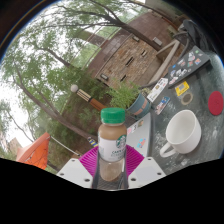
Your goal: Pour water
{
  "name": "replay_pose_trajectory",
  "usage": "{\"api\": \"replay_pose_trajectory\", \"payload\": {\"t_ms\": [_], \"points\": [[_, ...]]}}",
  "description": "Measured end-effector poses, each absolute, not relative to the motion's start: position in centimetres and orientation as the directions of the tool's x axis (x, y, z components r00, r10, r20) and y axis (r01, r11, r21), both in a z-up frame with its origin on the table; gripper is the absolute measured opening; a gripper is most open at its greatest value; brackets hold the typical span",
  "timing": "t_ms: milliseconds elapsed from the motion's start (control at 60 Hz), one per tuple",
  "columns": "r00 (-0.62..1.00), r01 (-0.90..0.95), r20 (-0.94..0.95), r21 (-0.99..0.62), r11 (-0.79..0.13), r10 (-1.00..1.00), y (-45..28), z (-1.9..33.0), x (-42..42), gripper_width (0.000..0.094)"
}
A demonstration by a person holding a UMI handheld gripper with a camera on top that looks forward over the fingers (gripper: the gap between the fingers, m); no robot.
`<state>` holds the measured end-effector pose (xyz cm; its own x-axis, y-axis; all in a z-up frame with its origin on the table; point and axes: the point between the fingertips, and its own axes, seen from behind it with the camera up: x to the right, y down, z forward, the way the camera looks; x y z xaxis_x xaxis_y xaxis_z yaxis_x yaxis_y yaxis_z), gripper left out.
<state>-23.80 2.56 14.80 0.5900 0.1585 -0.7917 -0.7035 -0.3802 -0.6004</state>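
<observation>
Fingers point(88, 166) of your gripper point(111, 170) are closed on the bottle point(112, 143), one pink pad pressing at each side of its lower body, so you hold it firmly between them, at 12 o'clock from the fingertips. Its long axis stands almost upright, the brown cap pointing up toward 12 o'clock. The cup point(183, 132) sits on the table point(205, 135) near, at about 2 o'clock from the bottle. I think the cap looks still on, so tilting now would pour nothing; and if you tilt too early or too fast, liquid may miss the cup, or the bottle may slip in the pads.
</observation>
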Motion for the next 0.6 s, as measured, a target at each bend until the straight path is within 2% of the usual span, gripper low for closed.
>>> {"api": "replay_pose_trajectory", "payload": {"t_ms": [33,50,67,83,150,167,183,267,283,300,350,367,433,600], "points": [[0.425,-0.795,-0.892,-0.449,-0.406,0.154,3.1,15.8,-23.3,0.0347],[0.32,-0.85,-0.941,-0.335,-0.406,0.108,2.6,18.6,-23.4,0.0347],[0.242,-0.881,-0.967,-0.253,-0.4,0.079,2.9,18.9,-23.7,0.0348],[0.194,-0.882,-0.976,-0.216,-0.42,0.093,3.8,17.0,-23.1,0.0347],[-0.045,-0.903,-0.999,0.034,-0.429,0.015,4.1,16.1,-20.9,0.0348],[-0.134,-0.907,-0.99,0.137,-0.398,-0.035,4.4,17.8,-21.1,0.0348],[-0.144,-0.901,-0.989,0.143,-0.41,-0.028,4.4,16.2,-20.6,0.0347],[-0.409,-0.828,-0.911,0.398,-0.395,-0.06,4.2,16.2,-18.5,0.0348],[-0.496,-0.793,-0.864,0.492,-0.359,-0.087,4.0,18.4,-18.1,0.0347],[-0.501,-0.787,-0.862,0.492,-0.373,-0.08,3.8,16.7,-18.6,0.0347],[-0.596,-0.725,-0.796,0.59,-0.356,-0.103,3.8,15.9,-18.1,0.0347],[-0.65,-0.686,-0.751,0.647,-0.334,-0.12,3.8,17.2,-17.4,0.0347],[-0.681,-0.655,-0.718,0.684,-0.321,-0.14,3.2,16.8,-17.1,0.0348],[-0.698,-0.64,-0.704,0.696,-0.326,-0.131,1.4,19.6,-16.0,0.0348]]}}
